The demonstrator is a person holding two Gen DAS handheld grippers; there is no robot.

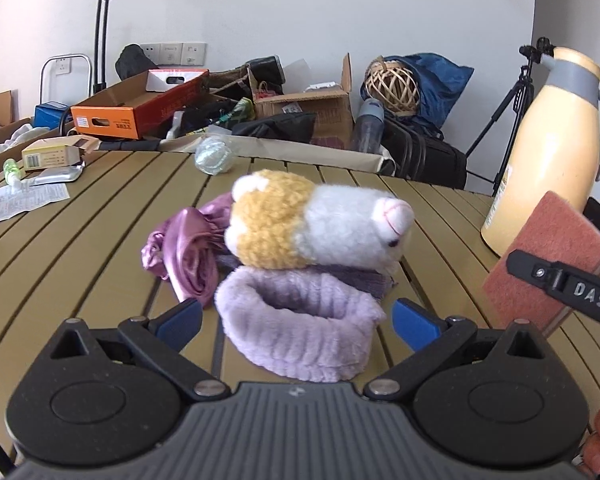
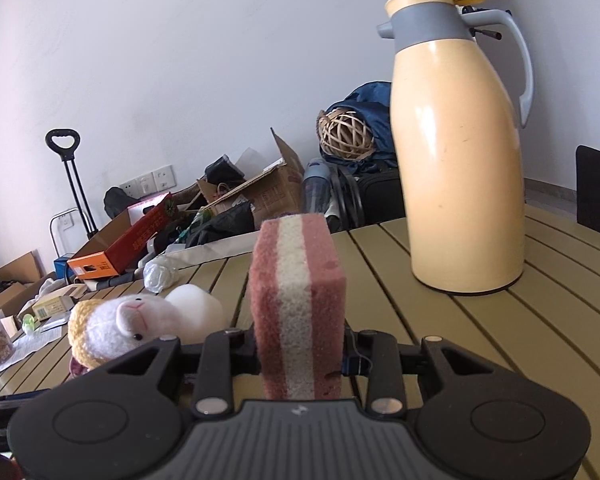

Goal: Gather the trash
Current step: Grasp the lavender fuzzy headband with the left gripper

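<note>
My right gripper [image 2: 300,356] is shut on a pink-and-cream sponge [image 2: 298,300] that stands upright between its jaws, lifted off the slatted table [image 2: 440,332]. In the left wrist view the same sponge [image 1: 552,248] shows at the right edge, with a black finger [image 1: 560,284] of that gripper across it. My left gripper [image 1: 298,320] is open low over the table. A lilac fuzzy headband [image 1: 300,332] lies between its blue pads [image 1: 180,320], apart from both. Behind the band lie a plush sheep [image 1: 312,224] and a crumpled purple satin cloth [image 1: 188,256].
A tall cream thermos jug [image 2: 460,160] stands on the table's right side. A crumpled clear plastic ball [image 1: 214,156] sits near the far edge. A small box [image 1: 52,154], a foil tube and a leaflet [image 1: 24,200] lie far left. Boxes and bags crowd the floor beyond.
</note>
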